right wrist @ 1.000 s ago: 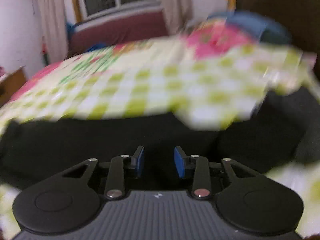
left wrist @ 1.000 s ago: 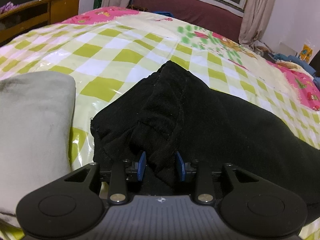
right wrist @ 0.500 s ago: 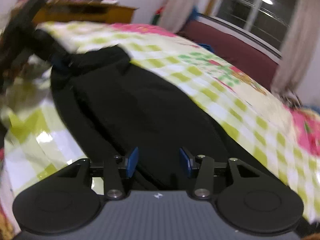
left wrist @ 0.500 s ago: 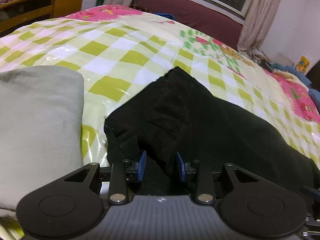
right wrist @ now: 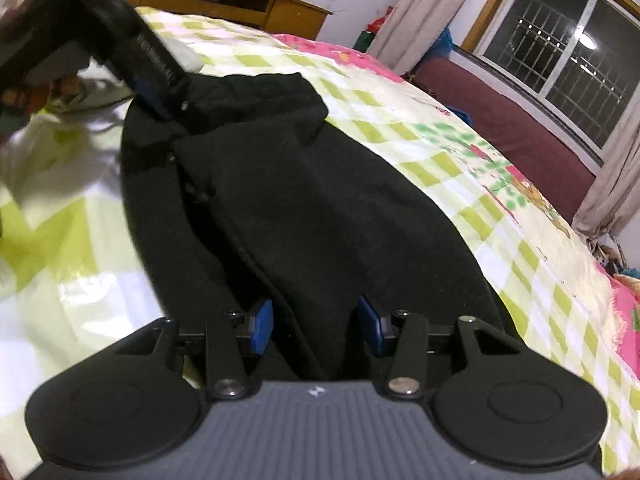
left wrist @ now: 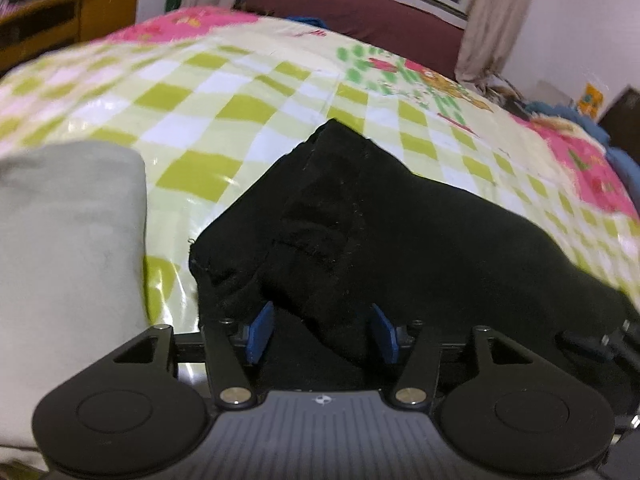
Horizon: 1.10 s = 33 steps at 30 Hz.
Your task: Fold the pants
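Pants (left wrist: 400,232) (black) lie between both claws, left gripper (left wrist: 322,334) opening, right gripper (right wrist: 316,326) closing, seemingly ungripped.

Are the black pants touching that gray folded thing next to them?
Apart. In the left wrist view, a strip of checkered bedspread shows between the black pants and the gray cloth.

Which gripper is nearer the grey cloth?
Left. The left gripper sits at the end of the pants right beside the grey cloth, jaws opening around a fold. The right gripper is at the pants' other end, jaws closing.
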Motion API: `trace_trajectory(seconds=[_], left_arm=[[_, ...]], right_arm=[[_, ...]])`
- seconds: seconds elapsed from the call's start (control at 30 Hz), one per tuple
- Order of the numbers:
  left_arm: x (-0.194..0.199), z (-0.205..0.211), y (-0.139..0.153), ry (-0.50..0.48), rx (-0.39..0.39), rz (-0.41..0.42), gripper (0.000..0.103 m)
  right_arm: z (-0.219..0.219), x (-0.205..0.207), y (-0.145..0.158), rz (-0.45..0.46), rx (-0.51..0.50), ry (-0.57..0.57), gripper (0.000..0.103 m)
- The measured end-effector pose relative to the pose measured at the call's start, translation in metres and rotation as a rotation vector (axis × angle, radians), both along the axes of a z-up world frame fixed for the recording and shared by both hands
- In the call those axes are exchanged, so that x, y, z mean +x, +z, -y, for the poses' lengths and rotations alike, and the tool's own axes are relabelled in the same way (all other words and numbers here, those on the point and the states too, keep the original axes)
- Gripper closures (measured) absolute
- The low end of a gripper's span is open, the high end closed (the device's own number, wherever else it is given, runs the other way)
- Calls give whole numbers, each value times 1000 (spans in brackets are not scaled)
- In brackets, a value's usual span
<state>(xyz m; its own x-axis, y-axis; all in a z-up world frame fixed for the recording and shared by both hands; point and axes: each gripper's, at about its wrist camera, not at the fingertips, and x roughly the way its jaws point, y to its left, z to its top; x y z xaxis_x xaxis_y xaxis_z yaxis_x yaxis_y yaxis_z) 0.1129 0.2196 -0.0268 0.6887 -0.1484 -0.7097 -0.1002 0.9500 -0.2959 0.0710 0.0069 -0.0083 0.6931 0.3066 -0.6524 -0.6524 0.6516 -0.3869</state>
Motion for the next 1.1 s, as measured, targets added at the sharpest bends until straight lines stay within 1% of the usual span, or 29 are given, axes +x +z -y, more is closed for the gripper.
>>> trace_trajectory(seconds=[0.03,0.1,0.13,0.17,0.2,0.23,0.27,0.33,0.37,0.4,0.47,0.5,0.57,0.63,0.7,0.8,0.83,0.9,0.93,0.97,1.03,1.1], left_arm=[[4,-2,-2,16,-26,-6,36],[11,-2,-1,47,-52,-13,35],[13,-2,0,63,-65,-20,36],[11,-3,4,78,-90,-16,37],[6,-3,7,77,-108,-1,37],[1,-2,11,71,-109,19,37],[-1,0,13,70,-86,28,37],[2,4,8,65,-45,16,37],[5,4,3,74,-43,-5,37],[5,2,2,82,-68,-21,38],[-7,0,8,83,-131,-3,39],[-15,1,12,87,-138,8,36],[-32,5,20,65,-140,28,29],[-39,14,21,34,-145,7,28],[-38,28,20,-31,-170,-17,28],[-23,46,14,-90,-200,-25,26],[-18,49,13,-90,-205,-25,23],[-4,49,8,-72,-260,-34,22],[3,46,4,-53,-302,-43,22],[7,43,2,-31,-325,-47,22],[9,34,2,36,-334,-40,22],[6,20,6,117,-342,6,22]], right_arm=[[-1,3,-1,-4,8,-11,63],[0,7,1,-31,34,-27,76],[3,7,4,-42,50,-32,80],[5,7,9,-51,70,-36,87],[8,7,15,-58,94,-39,89],[11,6,19,-64,114,-47,90],[14,7,23,-76,139,-58,91],[17,13,27,-99,183,-84,93],[19,16,28,-112,206,-102,94],[22,20,30,-132,237,-124,94],[29,26,37,-173,305,-167,96],[33,29,40,-187,334,-184,96],[38,34,44,-202,370,-202,96],[39,36,47,-207,388,-207,96],[39,36,50,-202,393,-206,96],[40,34,55,-190,398,-205,96],[41,33,57,-184,397,-201,96],[43,30,59,-178,397,-199,96],[45,30,60,-179,401,-199,96],[45,29,60,-177,403,-201,96],[47,28,59,-172,399,-196,96],[45,26,55,-162,376,-182,96]])
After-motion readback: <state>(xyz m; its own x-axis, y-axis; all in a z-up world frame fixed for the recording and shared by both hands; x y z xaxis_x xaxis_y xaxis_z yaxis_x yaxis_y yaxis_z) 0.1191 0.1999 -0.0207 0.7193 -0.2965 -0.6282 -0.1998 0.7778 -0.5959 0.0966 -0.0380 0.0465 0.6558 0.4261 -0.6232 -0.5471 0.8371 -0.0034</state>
